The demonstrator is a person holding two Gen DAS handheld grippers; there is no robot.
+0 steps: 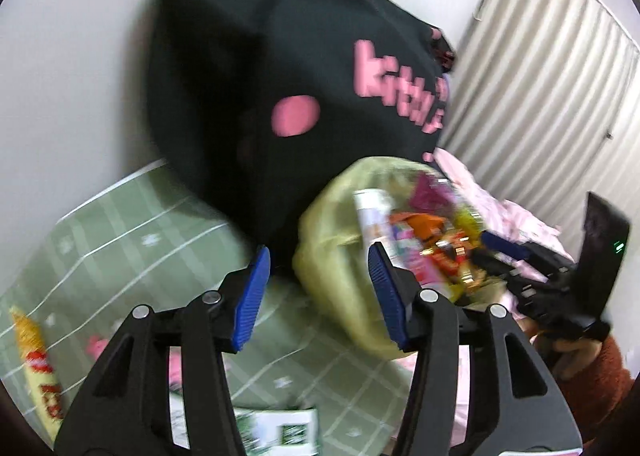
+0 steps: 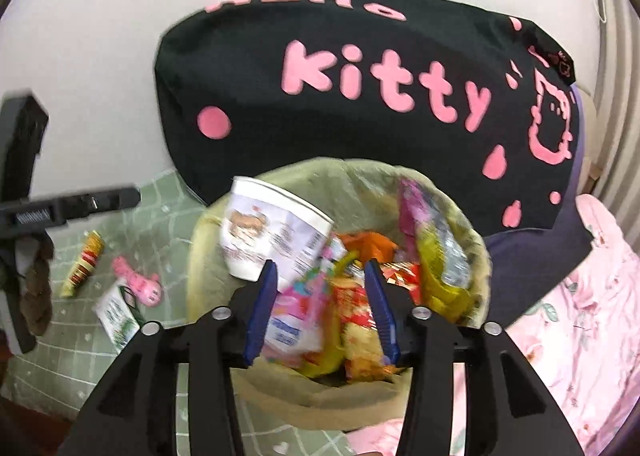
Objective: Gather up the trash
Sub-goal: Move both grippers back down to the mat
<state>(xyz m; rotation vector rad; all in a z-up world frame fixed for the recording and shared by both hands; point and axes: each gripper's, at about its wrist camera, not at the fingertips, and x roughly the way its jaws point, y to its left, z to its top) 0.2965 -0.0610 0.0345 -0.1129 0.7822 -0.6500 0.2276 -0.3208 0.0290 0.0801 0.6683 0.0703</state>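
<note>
Right wrist view looks straight down into the soft yellow-green trash bag (image 2: pixel 320 396), its mouth gaping and stuffed with a white printed paper cup (image 2: pixel 272 232), a crumpled yellow-and-silver snack wrapper (image 2: pixel 436 264) and a heap of pink, red and orange packets (image 2: pixel 316 320). The right gripper (image 2: pixel 320 308) hangs just over that heap, its blue ribbed pads (image 2: pixel 260 312) set well apart; packets show between them, but nothing is pinched, so I judge the latest piece is dropped off and the jaws are free. Left wrist view is smeared with motion: the left gripper (image 1: pixel 316 296) stands roughly half open and empty, one pad in front of the bag's wall, the other over the green checked bedsheet (image 1: pixel 120 223). More trash waits on that sheet beside the bag: a yellow-and-red tube-shaped wrapper (image 2: pixel 82 264), a small pink plastic toy-like piece (image 2: pixel 138 284) and a green-and-white carton (image 2: pixel 118 314). To do this step well, I reckon, the free left gripper should swing out to one of those loose pieces, come down with its pads either side of the narrow waist, and close firmly before lifting. The right gripper would do well to lift clear of the bag mouth so nothing snags or spills. Behind it all, the big black cushion with pink lettering (image 2: pixel 360 95) leans on the wall, and a pink floral quilt (image 2: pixel 580 316) lies on the right.
</note>
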